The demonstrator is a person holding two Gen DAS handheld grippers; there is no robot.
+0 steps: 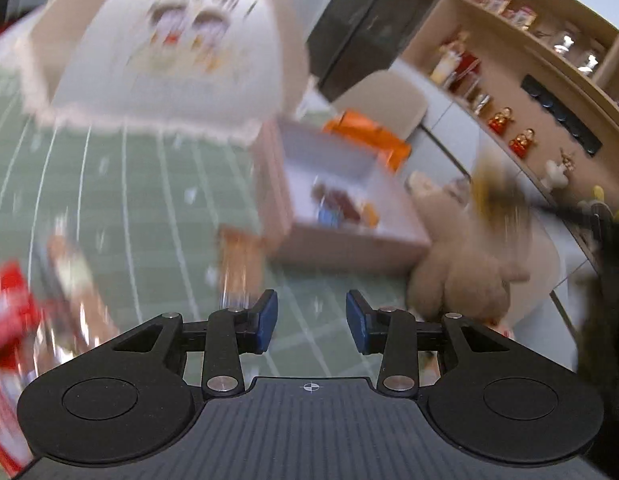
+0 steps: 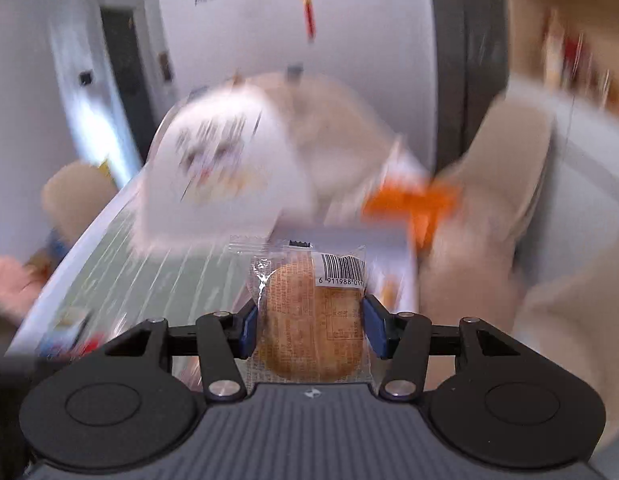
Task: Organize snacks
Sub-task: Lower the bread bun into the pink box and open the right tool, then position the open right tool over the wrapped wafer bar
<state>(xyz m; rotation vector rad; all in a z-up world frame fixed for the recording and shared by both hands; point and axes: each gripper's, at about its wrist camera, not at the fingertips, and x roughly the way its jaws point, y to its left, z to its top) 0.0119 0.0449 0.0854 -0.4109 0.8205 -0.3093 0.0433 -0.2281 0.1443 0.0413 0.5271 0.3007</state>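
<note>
My right gripper (image 2: 309,326) is shut on a clear-wrapped round biscuit pack (image 2: 311,316) with a barcode, held above the green table. Beyond it stands the pale storage box (image 2: 393,240) with an orange packet (image 2: 421,204) at its far edge. My left gripper (image 1: 311,322) is open and empty above the green checked tablecloth (image 1: 121,184). The same box (image 1: 349,240) lies ahead of it to the right, with small snacks (image 1: 341,206) inside and the orange packet (image 1: 373,136) at its rim. A brown snack pack (image 1: 241,264) lies just left of the box. Red packets (image 1: 9,312) lie at the far left.
A large white cover with lace trim (image 1: 169,52) stands at the back of the table. A tan plush bear (image 1: 461,276) sits right of the box. A wooden shelf with jars and figurines (image 1: 521,80) is at the right. Both views are motion-blurred.
</note>
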